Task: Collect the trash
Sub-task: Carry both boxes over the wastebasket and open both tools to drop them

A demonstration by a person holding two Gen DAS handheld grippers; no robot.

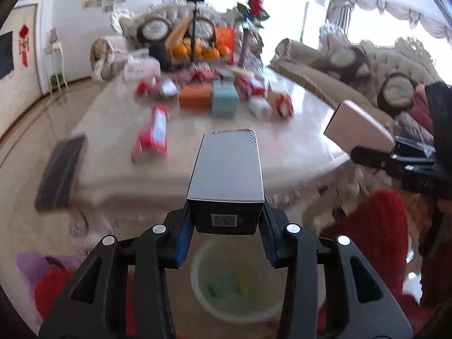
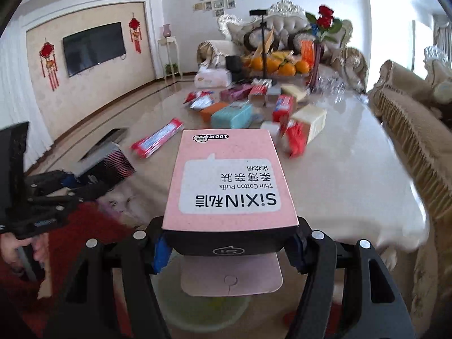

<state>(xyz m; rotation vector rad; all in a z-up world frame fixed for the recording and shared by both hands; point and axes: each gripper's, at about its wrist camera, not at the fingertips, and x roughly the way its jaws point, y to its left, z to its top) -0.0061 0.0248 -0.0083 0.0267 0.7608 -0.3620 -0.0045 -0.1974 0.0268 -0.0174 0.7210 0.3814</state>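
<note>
Left hand-held gripper (image 1: 226,226) is squeezed tight on a grey box (image 1: 227,166); right hand-held gripper (image 2: 228,245) is squeezed on a pink cotton-puff box (image 2: 228,175). Both should be let go right over the white bin (image 1: 234,279) at frame bottom.

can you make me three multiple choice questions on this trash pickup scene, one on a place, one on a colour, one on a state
1. Where is the trash bin?
A. on the table
B. below the two held boxes, on the floor
C. on the sofa

2. What colour is the top of the box in the right gripper?
A. pink
B. teal
C. orange

3. What is the state of the left gripper?
A. open and empty
B. shut on a red packet
C. shut on the grey box

Key: 1 B, the pale round bin shows under both grippers. 2 A, the pink box labelled cotton puffs sits between its fingers. 3 C, the grey box is clamped between both fingers.
</note>
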